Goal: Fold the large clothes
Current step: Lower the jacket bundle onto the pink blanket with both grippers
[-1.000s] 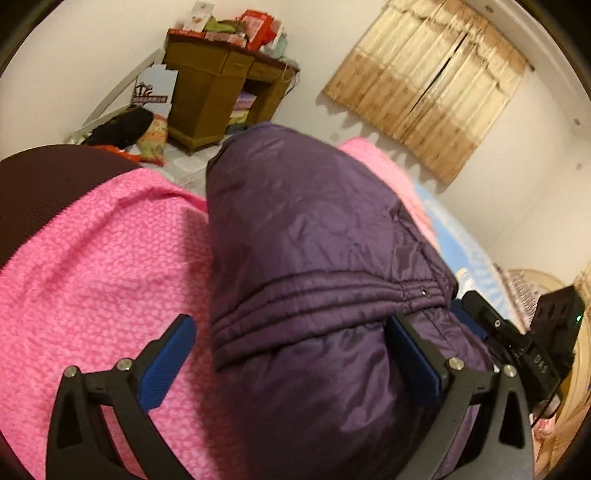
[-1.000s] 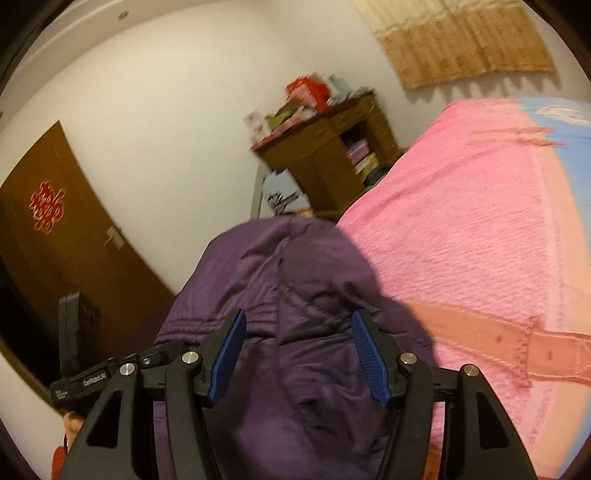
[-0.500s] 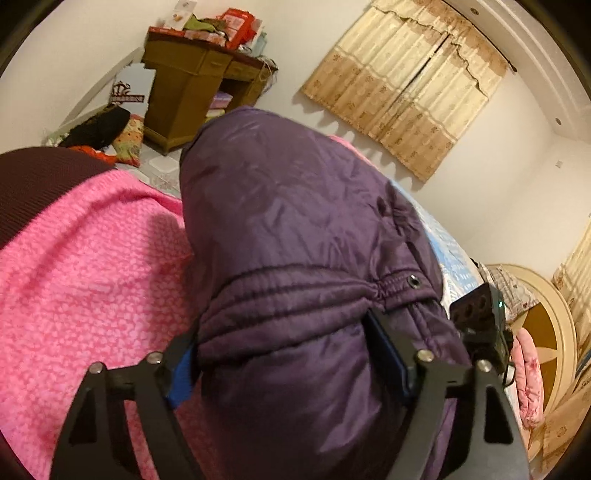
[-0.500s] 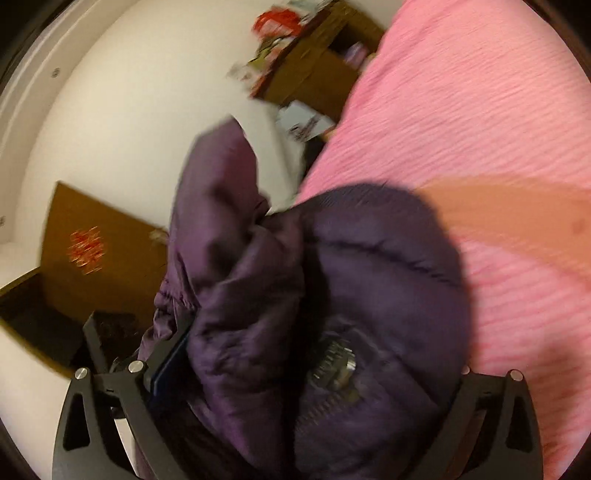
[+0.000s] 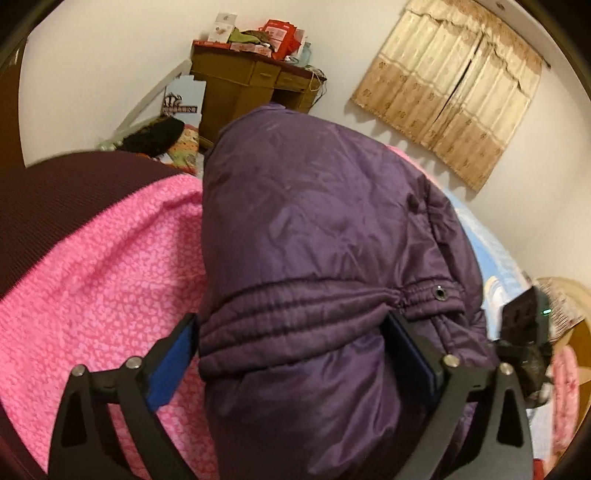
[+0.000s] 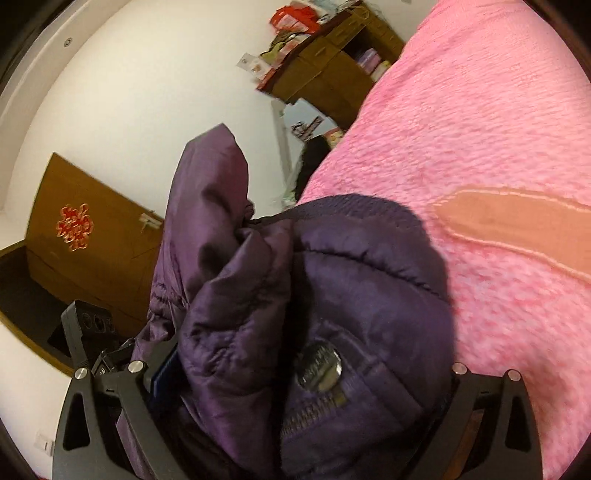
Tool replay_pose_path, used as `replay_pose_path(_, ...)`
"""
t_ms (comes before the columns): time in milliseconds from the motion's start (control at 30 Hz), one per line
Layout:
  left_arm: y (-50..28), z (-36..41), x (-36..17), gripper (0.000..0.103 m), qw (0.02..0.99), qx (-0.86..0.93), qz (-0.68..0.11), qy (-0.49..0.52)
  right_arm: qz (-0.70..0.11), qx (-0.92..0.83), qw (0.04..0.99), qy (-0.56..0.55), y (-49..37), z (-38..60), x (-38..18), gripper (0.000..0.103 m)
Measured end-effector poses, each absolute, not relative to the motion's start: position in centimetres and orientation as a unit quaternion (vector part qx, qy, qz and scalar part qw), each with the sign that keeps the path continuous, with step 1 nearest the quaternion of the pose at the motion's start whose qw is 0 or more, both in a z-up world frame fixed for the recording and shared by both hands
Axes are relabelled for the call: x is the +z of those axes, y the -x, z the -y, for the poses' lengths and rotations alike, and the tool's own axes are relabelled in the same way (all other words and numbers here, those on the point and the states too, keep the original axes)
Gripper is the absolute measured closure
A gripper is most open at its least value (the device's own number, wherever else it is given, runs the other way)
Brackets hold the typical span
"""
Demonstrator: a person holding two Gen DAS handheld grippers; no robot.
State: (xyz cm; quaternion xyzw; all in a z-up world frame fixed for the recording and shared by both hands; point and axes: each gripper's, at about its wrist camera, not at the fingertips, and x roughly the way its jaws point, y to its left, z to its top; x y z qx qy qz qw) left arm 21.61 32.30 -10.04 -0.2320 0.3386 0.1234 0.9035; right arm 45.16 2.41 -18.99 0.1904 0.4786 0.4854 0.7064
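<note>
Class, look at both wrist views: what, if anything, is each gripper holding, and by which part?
Both hold the purple padded jacket. The left gripper clamps its elasticated hem band; the right gripper grips bunched fabric beside the zipper and snap button.

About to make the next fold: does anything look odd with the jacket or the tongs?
Nothing damaged. The purple jacket is bunched thick between the right tongs, zipper and snap crumpled there; the left tongs straddle its elastic hem.

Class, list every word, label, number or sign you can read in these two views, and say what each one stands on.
Red double-happiness sign "囍": on the brown door.
Black lettering on the white bag beside the desk: too small to read.
Embossed text on the jacket's metal snap: blurred.
Print on the red packages on the desk: unreadable.
</note>
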Motion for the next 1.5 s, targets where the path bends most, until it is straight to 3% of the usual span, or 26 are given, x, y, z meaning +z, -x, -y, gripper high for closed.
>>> replay_pose_path(133, -21.8, -31.8, -9.8, 0.0, 0.91, 0.139, -0.34, 0.193, -0.441, 0.431, 0.776, -0.135, -42.9, 0.3, -15.6, 0.005)
replay_pose_path(200, -21.7, -31.8, -9.9, 0.0, 0.909, 0.142, -0.342, 0.19, -0.395, 0.414, 0.816, -0.08, -41.1, 0.9, -13.0, 0.011)
replay_pose_path(267, -22.4, -32.6, -10.1, 0.0, 0.907, 0.139, -0.345, 0.196, -0.348, 0.401, 0.846, -0.04, -39.3, 1.2, -10.7, 0.026)
replay_pose_path(367, -22.5, -32.6, -10.0, 0.0, 0.906, 0.14, -0.347, 0.197, -0.291, 0.395, 0.871, 0.003, -37.4, 0.8, -8.3, 0.04)
replay_pose_path(600, -22.9, -31.8, -9.9, 0.0, 0.906, 0.15, -0.35, 0.185, -0.323, 0.404, 0.855, 0.035, -37.3, -3.2, -11.7, 0.038)
replay_pose_path(767, -23.3, -32.7, -10.7, 0.0, 0.899, 0.129, -0.358, 0.215, -0.332, 0.396, 0.856, 0.006, -38.7, -2.9, -13.2, 0.026)
replay_pose_path(900, -23.5, -33.2, -10.9, 0.0, 0.894, 0.124, -0.365, 0.228, -0.346, 0.383, 0.856, -0.017, -39.8, -3.5, -14.0, 0.022)
replay_pose_path(1267, -20.1, -31.4, -8.7, 0.0, 0.901, 0.156, -0.356, 0.192, -0.368, 0.375, 0.85, -0.029, -37.6, -1.1, -11.6, 0.02)
replay_pose_path(1400, -17.2, -31.1, -8.1, 0.0, 0.9, 0.147, -0.347, 0.22, -0.342, 0.37, 0.862, -0.049, -34.1, 1.8, -9.9, 0.02)
replay_pose_path(1500, -15.1, -29.7, -7.4, 0.0, 0.914, 0.157, -0.326, 0.183, -0.31, 0.367, 0.876, -0.031, -31.1, 2.6, -9.2, 0.02)
